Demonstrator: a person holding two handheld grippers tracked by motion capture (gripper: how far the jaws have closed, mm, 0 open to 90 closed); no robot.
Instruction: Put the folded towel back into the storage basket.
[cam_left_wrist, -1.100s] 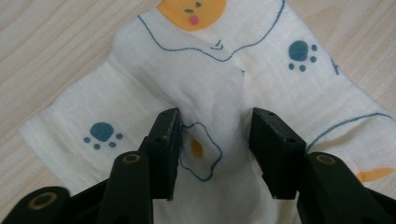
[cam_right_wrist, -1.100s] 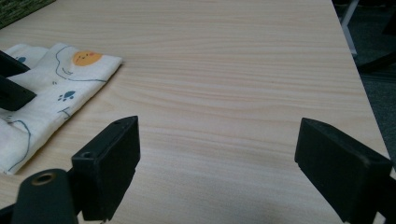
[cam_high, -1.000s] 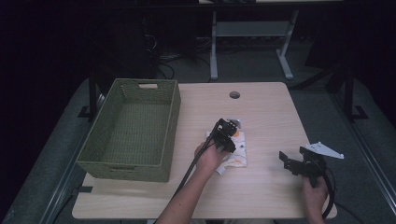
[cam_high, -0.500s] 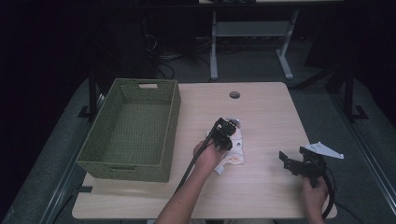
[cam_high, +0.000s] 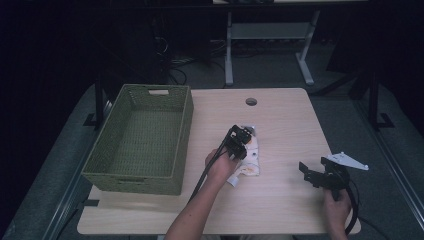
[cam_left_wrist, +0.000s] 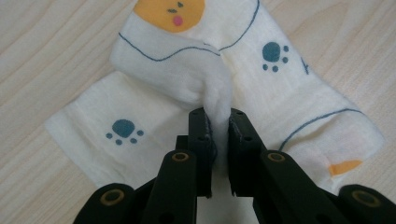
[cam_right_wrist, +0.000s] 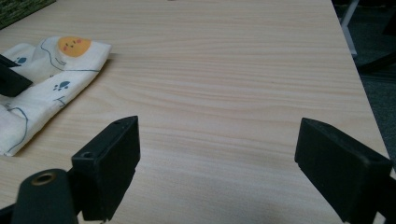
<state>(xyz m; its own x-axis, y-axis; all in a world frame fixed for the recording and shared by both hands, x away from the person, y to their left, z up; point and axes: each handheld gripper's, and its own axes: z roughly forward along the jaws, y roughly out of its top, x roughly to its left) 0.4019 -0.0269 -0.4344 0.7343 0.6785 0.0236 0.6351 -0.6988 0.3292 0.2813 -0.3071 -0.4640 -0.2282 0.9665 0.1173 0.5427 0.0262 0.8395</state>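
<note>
A white cloth (cam_left_wrist: 280, 84) with blue paw prints and orange faces lies rumpled on the table's middle (cam_high: 251, 162). My left gripper (cam_left_wrist: 218, 114) points down onto it; its jaws have just been closing and now pinch a raised fold of the cloth between the pads. In the high view the left gripper (cam_high: 244, 148) stands over the cloth's upper part. My right gripper (cam_right_wrist: 217, 140) hovers low over bare wood at the table's right, jaws wide apart with nothing between them. From there the cloth (cam_right_wrist: 46, 88) lies off to the left.
A green woven basket (cam_high: 182, 130), nothing inside, stands at the table's left. The wooden table (cam_high: 280, 125) has a round cable hole (cam_high: 251, 101) near its far edge. A grey three-cornered plate (cam_high: 347, 161) sits on the right gripper (cam_high: 307, 172). Desk legs and cables stand beyond.
The left jaws have closed on a fold of the cloth, and the cloth has bunched a little under them. Both hands have stayed in place.
</note>
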